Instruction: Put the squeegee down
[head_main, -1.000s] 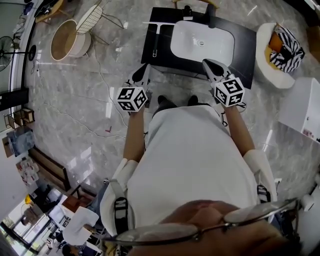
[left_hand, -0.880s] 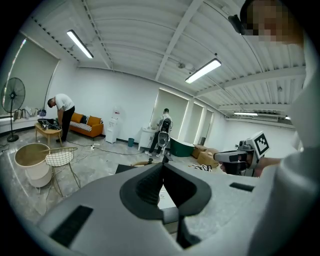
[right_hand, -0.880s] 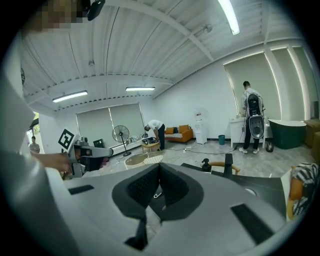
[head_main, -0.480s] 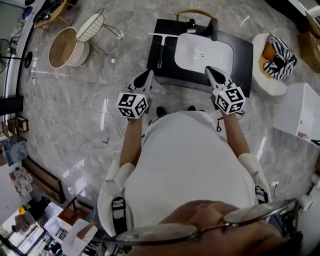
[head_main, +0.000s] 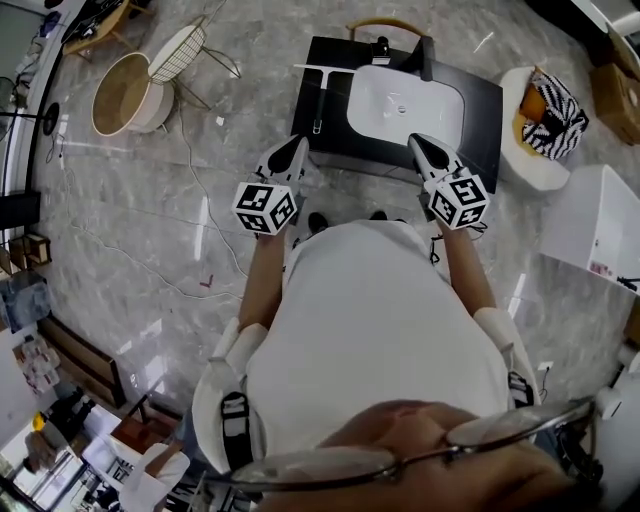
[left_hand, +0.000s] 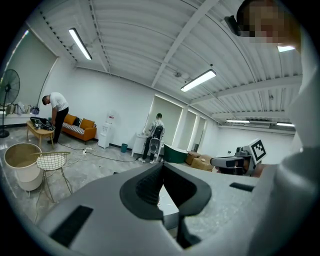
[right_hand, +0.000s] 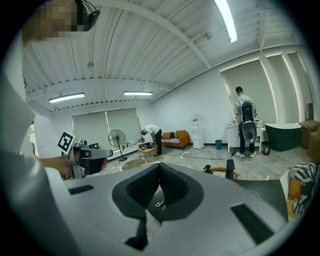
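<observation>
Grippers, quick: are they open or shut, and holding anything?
The grey left gripper: shut, holding nothing.
The grey right gripper: shut, holding nothing.

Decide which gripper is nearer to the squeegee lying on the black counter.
Left. The left gripper hovers at the counter's front edge, just short of the handle end of the squeegee. The right gripper is in front of the sink, farther off to the right.

A black countertop (head_main: 488, 98) carries a white basin (head_main: 405, 100), and the squeegee (head_main: 320, 100) lies flat just left of it.
</observation>
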